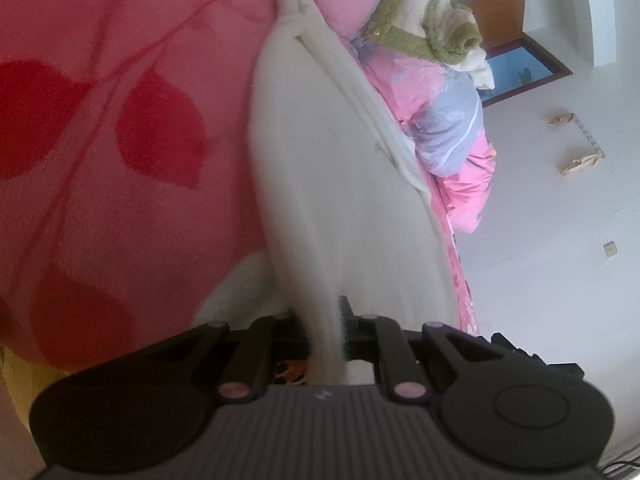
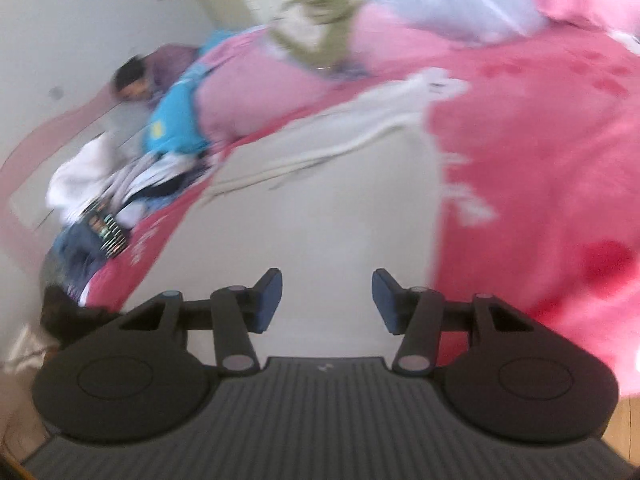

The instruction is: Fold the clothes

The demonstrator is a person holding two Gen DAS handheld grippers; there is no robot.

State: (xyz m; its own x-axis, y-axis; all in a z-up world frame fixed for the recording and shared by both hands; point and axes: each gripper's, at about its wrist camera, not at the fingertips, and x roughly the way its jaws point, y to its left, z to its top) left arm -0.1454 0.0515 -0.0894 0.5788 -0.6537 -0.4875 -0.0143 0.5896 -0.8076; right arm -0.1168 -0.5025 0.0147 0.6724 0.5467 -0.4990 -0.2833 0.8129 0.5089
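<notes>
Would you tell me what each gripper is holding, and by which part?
Left gripper pinches the white fleece garment at its near edge. Right gripper is open, holding nothing.

The garment (image 1: 332,184) is plain white. The blanket (image 1: 120,140) is pink with red leaves. At two o'clock, a quilt (image 1: 444,116) mixes pink and lavender florals, topped by an olive-and-cream fleece (image 1: 432,20). Gripper pads (image 2: 269,300) are blue.

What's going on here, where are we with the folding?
A person is folding a fluffy white garment on a bed covered by a pink blanket with red leaf shapes. The left claw is shut on one edge of that garment, pulling it taut. The right claw is open and empty above the white fabric. Other clothes lie heaped at the bed's far edge.
</notes>
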